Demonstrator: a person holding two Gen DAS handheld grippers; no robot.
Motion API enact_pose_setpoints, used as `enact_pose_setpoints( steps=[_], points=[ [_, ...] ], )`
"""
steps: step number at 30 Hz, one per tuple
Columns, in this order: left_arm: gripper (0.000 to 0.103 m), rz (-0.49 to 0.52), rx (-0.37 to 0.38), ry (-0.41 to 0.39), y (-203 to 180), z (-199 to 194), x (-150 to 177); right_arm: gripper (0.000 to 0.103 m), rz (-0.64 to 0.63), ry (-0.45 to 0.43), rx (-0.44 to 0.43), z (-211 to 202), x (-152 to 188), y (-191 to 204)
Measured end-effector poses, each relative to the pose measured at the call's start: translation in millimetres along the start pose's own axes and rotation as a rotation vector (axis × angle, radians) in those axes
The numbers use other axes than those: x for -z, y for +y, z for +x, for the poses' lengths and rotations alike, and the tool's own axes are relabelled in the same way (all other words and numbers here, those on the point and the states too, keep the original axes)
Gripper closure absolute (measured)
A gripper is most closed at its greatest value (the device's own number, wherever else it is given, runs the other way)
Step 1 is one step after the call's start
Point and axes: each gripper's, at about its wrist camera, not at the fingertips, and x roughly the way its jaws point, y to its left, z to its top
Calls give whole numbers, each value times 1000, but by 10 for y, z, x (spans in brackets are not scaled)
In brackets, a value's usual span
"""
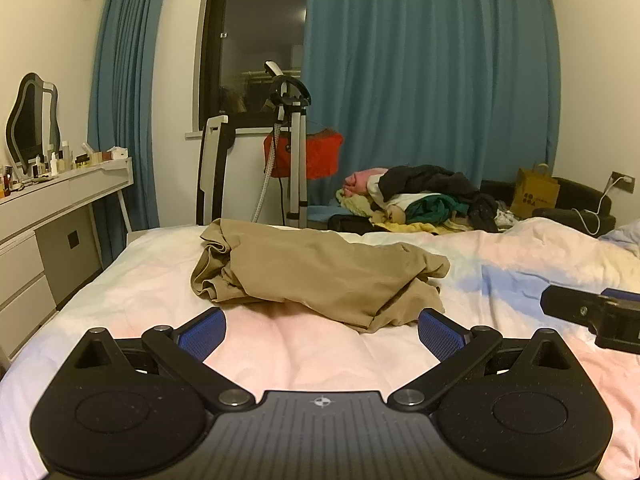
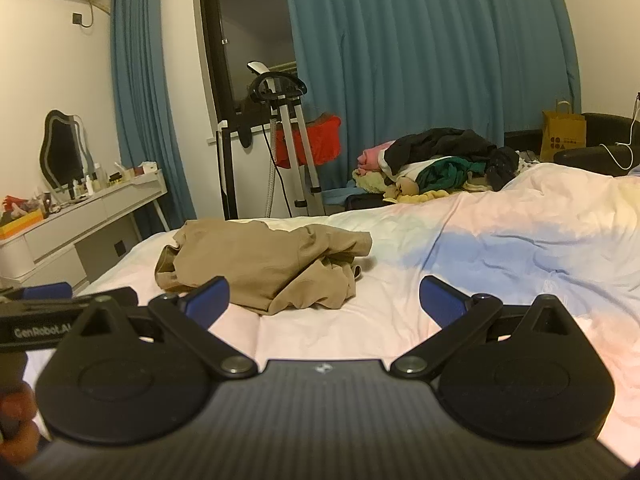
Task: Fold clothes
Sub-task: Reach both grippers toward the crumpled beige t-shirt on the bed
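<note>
Clothes pile (image 1: pixel 424 196) and steamer stand (image 1: pixel 294 160) behind tan garment (image 1: pixel 320 276)

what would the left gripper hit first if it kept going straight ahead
Probably the tan garment, crumpled on the bed just ahead of the left gripper, whose jaws are open and empty; depth is hard to judge.

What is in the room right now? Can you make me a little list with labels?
place: a bed with a pale pink, blue and yellow cover
garment to fold: tan clothing, crumpled, lying on the bed
left claw: open, empty, just short of the tan clothing
right claw: open, empty, beside the tan clothing
waiting pile: mixed clothes heaped at the far side
behind: blue curtains, dark window
left side: white dresser with bottles and a mirror
</note>
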Motion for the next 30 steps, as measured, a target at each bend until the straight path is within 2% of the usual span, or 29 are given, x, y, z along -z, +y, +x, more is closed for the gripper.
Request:
enact_pose_setpoints(
  steps=[5,11,19,23,27,30],
  points=[
    [0,23,-18,9,-145,24,-72,0,7,-7,6,38,-15,-45],
    [0,1,6,22,-121,40,-99,0,23,-14,-2,-40,-27,-66],
    [0,17,-2,27,-221,-24,-93,0,10,-58,45,-81,-116,-116],
    [0,30,-8,17,-271,-74,-80,0,46,-70,27,-106,-173,-134],
    [0,-5,-19,-6,-233,-141,-115,0,58,-44,-29,-113,-243,-155],
    [0,-19,-20,-6,-226,-130,-141,0,69,-59,-26,-140,-283,-199]
  ],
)
